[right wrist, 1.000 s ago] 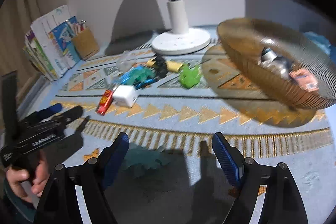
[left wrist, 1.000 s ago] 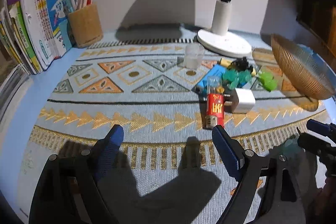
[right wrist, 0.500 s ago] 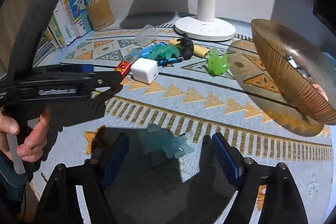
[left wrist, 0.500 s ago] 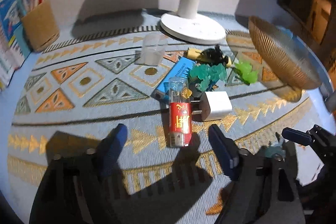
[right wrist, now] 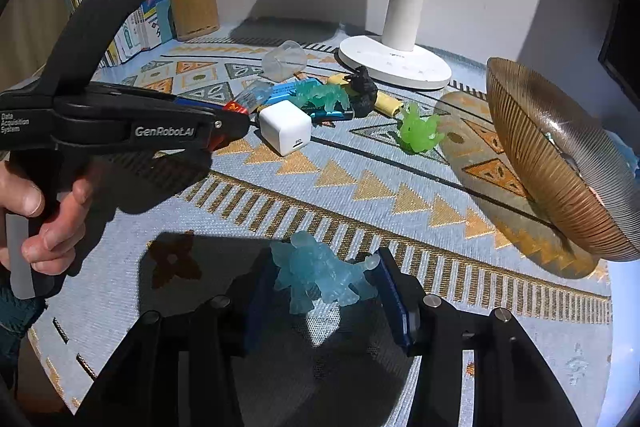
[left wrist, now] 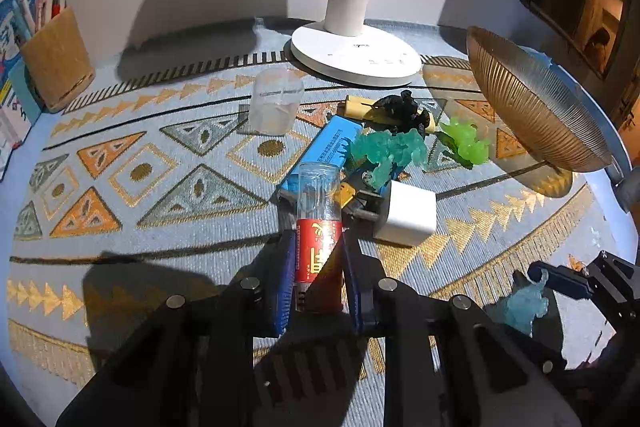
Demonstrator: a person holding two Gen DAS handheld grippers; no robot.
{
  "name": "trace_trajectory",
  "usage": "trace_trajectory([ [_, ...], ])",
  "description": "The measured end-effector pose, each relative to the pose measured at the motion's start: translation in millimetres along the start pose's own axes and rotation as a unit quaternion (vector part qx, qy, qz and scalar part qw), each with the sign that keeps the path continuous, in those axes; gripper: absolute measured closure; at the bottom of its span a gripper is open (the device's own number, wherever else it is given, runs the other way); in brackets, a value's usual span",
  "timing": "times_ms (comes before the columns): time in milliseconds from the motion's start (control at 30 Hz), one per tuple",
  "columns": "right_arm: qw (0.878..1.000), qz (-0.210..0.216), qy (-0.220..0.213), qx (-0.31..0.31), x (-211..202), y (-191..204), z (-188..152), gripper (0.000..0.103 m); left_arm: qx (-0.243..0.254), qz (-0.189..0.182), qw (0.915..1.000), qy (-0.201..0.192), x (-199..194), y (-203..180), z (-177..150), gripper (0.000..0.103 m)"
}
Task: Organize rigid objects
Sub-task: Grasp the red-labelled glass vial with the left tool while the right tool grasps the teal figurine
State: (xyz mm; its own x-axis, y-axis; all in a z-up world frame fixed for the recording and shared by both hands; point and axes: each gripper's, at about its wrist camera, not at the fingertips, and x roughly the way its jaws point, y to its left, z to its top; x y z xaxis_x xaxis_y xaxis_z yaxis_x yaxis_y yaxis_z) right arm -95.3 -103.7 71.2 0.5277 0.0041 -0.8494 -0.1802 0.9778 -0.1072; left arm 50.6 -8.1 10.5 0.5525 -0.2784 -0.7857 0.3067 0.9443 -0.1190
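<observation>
Left wrist view: the left gripper [left wrist: 316, 279], wide open a second before, had clamped its jaws on the red-labelled tube [left wrist: 319, 223], lying near the white charger [left wrist: 406, 213] on the table [left wrist: 120, 267].
Right wrist view: the right gripper [right wrist: 324, 301] was closing; the pale blue figurine [right wrist: 320, 273] sat between its jaws, contact unclear.
Meaning: both pieces looked ready for lifting toward the amber bowl [right wrist: 560, 163], far right.

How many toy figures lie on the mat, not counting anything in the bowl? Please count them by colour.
teal figure: 1
green figure: 1
pale blue figure: 1
black figure: 1
Total: 4
</observation>
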Motion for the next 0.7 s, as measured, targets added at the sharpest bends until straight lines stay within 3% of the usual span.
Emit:
trace_trajectory([
  [333, 0.996, -0.010, -0.026, 0.079, -20.2, -31.2, -2.9, 0.055, 0.018, -0.022, 0.9992, -0.029, -43.9, -11.6, -27.3, 0.084],
  [600, 0.992, -0.034, 0.019, 0.123, -29.1, -62.3, -24.1, 0.054, 0.019, -0.042, 0.9986, -0.027, -46.1, -26.4, -42.4, 0.084],
  [700, 0.989, -0.021, 0.030, 0.141, -26.3, -65.7, -34.7, 0.054, 0.017, -0.046, 0.9986, -0.020, -39.5, -30.8, -47.7, 0.084],
])
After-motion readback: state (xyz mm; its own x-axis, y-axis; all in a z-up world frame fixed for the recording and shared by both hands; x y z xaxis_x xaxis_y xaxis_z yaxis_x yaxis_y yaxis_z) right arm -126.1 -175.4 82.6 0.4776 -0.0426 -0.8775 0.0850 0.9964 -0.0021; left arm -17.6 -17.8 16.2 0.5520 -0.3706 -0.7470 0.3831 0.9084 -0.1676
